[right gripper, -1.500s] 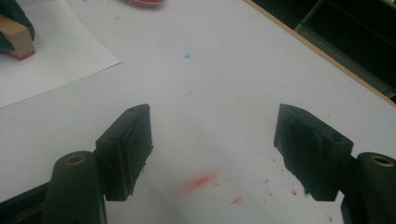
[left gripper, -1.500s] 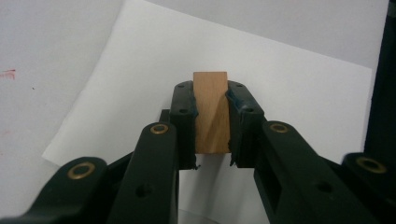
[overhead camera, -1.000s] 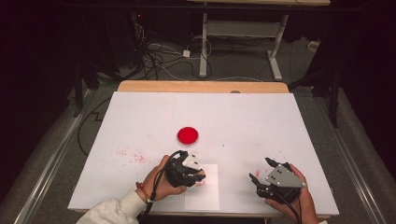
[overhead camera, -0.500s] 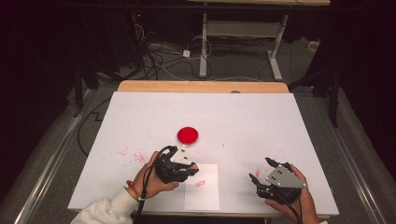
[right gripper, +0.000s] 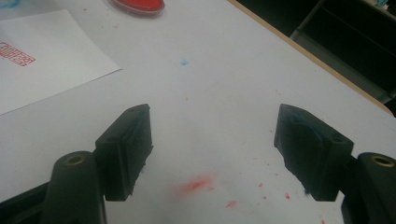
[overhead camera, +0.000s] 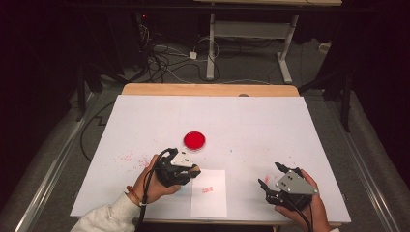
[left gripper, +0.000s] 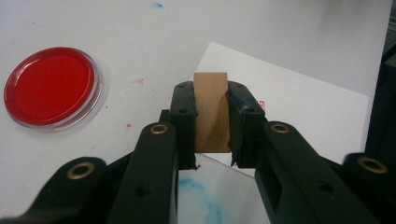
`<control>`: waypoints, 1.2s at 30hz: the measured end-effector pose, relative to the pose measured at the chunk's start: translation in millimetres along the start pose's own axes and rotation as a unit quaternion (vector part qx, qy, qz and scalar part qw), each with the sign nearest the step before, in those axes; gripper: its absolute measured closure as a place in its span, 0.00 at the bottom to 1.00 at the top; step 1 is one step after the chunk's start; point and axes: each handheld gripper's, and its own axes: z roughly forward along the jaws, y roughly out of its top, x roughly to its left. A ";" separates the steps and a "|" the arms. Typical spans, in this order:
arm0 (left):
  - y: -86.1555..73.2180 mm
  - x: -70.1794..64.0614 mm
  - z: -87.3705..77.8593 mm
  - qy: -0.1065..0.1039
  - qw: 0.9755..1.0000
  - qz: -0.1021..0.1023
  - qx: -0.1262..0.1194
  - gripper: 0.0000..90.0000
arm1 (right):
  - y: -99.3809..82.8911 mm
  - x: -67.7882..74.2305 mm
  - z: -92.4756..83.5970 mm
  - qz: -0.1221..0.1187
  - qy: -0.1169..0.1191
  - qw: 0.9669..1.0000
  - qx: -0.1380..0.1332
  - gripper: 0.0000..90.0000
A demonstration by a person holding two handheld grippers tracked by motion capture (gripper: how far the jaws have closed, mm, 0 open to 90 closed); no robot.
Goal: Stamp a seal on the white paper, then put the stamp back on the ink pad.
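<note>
- A white table top [overhead camera: 290,125], speckled with red and blue stains, is seen in a dark room, with cables and desk legs on the floor behind it.
- A sheet of paper [overhead camera: 212,203] bearing a small red stamp mark [overhead camera: 208,190] is laid near the front edge.
- A wooden stamp block [left gripper: 211,112] is pinched between the pads of the left gripper [overhead camera: 189,169], held above the paper's left edge.
- A round red ink pad [overhead camera: 194,140] is placed just beyond that gripper, apart from it.
- The right gripper [overhead camera: 271,181] is held near the front right of the table, its jaws spread wide with nothing between them, over bare, stained table top.
</note>
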 end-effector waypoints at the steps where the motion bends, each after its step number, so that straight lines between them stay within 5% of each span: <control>1: -0.7 1.2 -0.6 0.002 1.000 -0.001 0.000 0.82 | 0.4 0.2 0.4 0.001 0.000 1.000 0.000 0.31; 21: -6.8 28.1 -8.5 0.034 0.999 -0.024 -0.010 0.82 | -1.2 -1.8 3.4 0.000 0.001 1.000 0.005 0.31; 26: -3.1 38.4 -7.0 0.029 0.999 -0.040 -0.017 0.82 | 1.0 -1.4 2.6 -0.001 0.002 1.000 0.001 0.31; 36: 14.8 58.1 -4.9 0.040 0.998 -0.035 -0.016 0.82 | -0.1 -0.1 3.2 0.000 0.003 1.000 0.001 0.31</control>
